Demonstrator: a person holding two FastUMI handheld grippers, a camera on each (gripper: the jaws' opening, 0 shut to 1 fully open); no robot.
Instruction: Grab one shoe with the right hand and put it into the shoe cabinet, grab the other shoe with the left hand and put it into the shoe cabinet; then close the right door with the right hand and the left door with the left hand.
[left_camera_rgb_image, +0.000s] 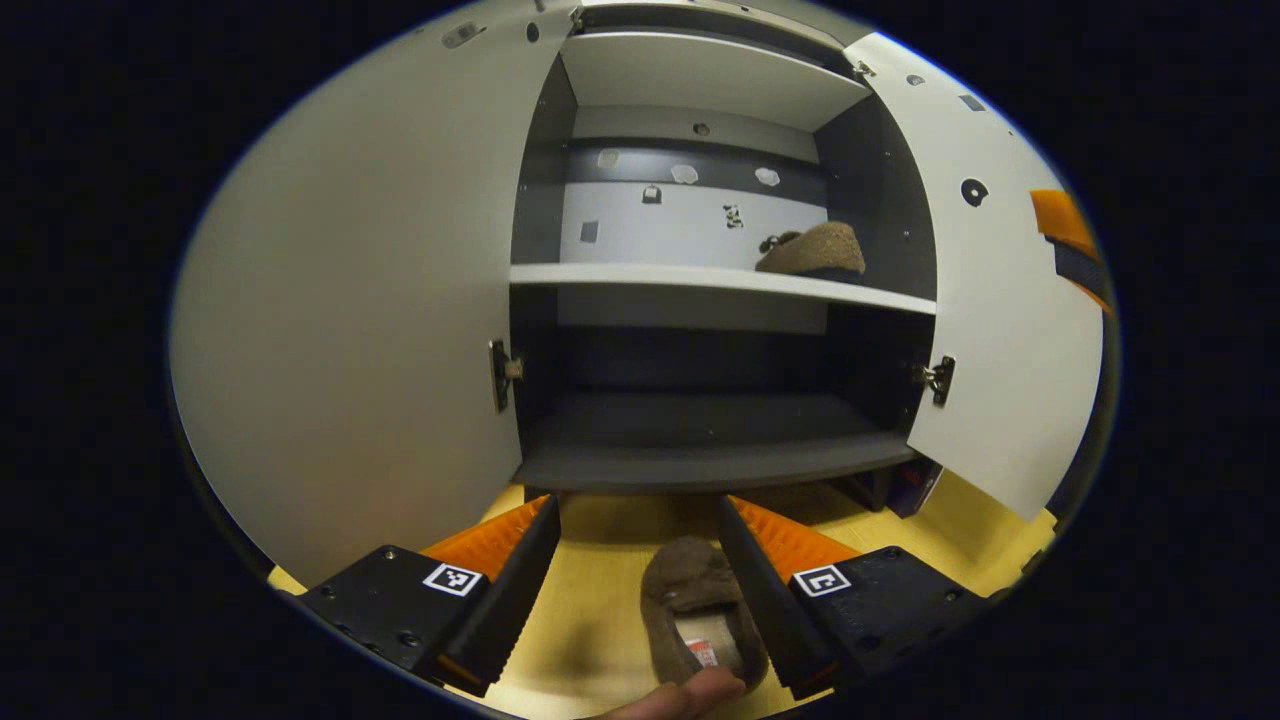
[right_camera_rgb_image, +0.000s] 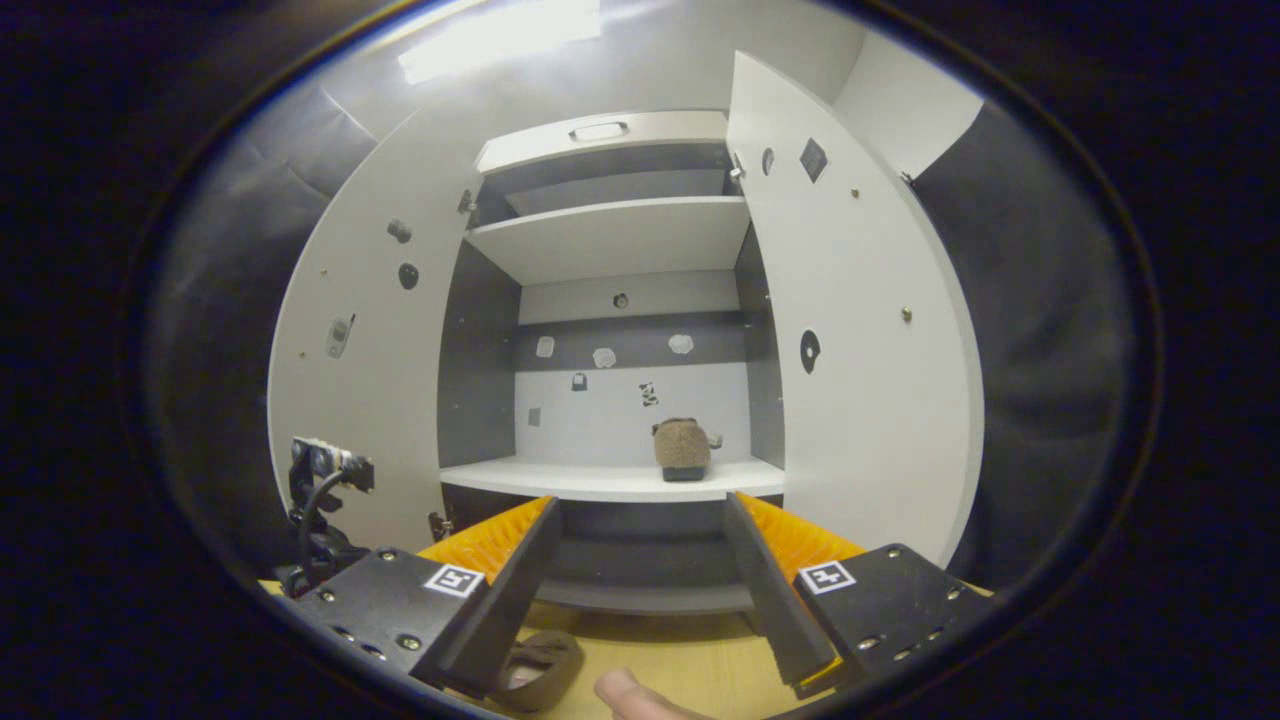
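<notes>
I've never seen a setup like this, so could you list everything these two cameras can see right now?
Shoe cabinet: one, white shelves, dark interior, standing open ahead.
Left door: one, white, swung open.
Right door: one, white, swung open.
Slipper on shelf: one, brown and fuzzy, right end of the middle shelf.
Slipper on floor: one, brown and fuzzy, between the left gripper's fingers, untouched.
Floor: yellow wood.
Left gripper: one, open.
Right gripper: one, open, facing the cabinet.
Fingertip: one, bottom edge.

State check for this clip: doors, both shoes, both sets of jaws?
Left door: open.
Right door: open.
Shoe on shelf: in the cabinet, on the middle shelf.
Shoe on floor: outside, between the left gripper jaws, ungripped.
Right gripper: jaws open, holding nothing.
</notes>
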